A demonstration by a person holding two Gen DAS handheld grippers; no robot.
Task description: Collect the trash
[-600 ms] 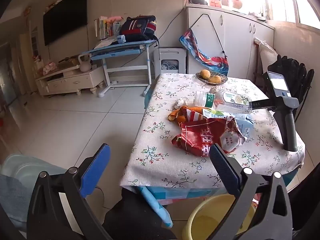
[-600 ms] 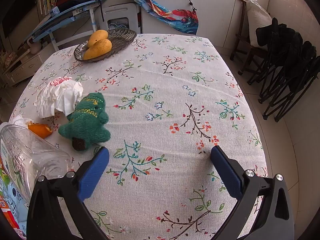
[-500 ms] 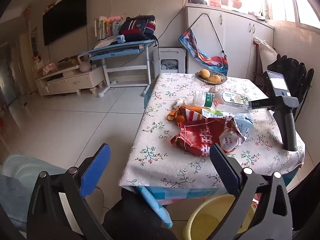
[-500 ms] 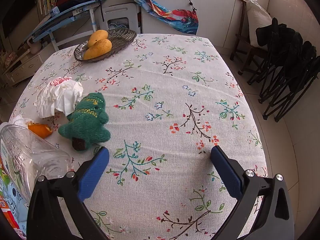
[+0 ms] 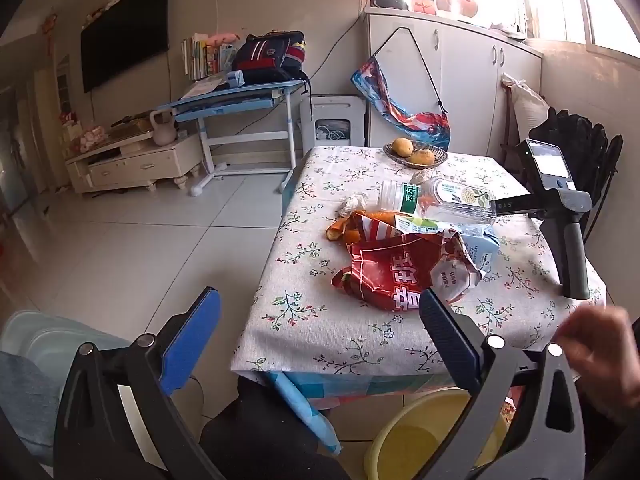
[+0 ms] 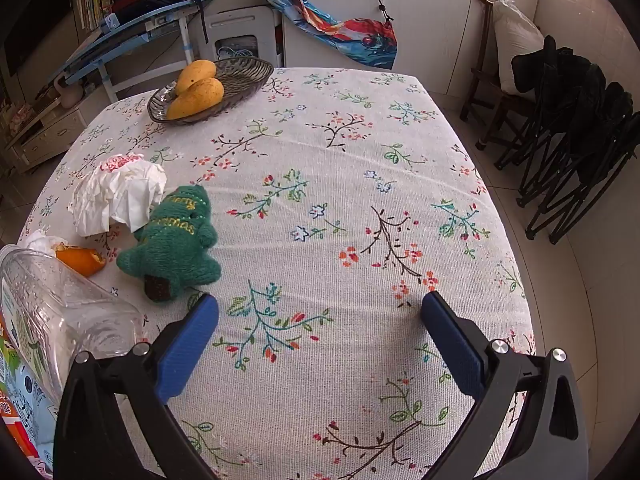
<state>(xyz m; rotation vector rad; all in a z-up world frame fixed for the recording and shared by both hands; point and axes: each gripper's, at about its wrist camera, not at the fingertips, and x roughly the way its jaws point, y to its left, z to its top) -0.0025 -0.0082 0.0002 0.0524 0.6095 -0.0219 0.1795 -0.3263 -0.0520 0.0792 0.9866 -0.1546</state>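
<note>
Clearly nothing has been collected yet: both tools are empty and the trash lies in a cluster on the table (image 5: 304,320) with the flowered cloth. The left gripper (image 5: 316,316) hangs off the near edge of the table, its blue pads spread wide with nothing between them, looking across at the pile. The red snack bag (image 5: 404,268) is the nearest piece to it, lying ahead and slightly right, crumpled and torn open, its long axis running roughly left to right across the line of the fingers. Behind the bag sit the clear plastic bottle (image 5: 440,200) on its side, orange peel (image 5: 344,232), a crumpled tissue (image 5: 352,204) and what looks like a pale blue carton (image 5: 484,248), though it is half buried and hard to read. A yellow bucket (image 5: 420,440) stands on the floor under the near edge, probably the bin.

The right gripper (image 6: 320,328) rests low over the cloth, likewise wide open and holding nothing. From it the trash lies to the left: the bottle's base just beside its left finger, then peel, a second tissue (image 6: 120,196) and a green knitted tree toy (image 6: 176,236), which is likely not trash. A person's hand (image 5: 600,356) shows at the right edge of the left view.
</note>
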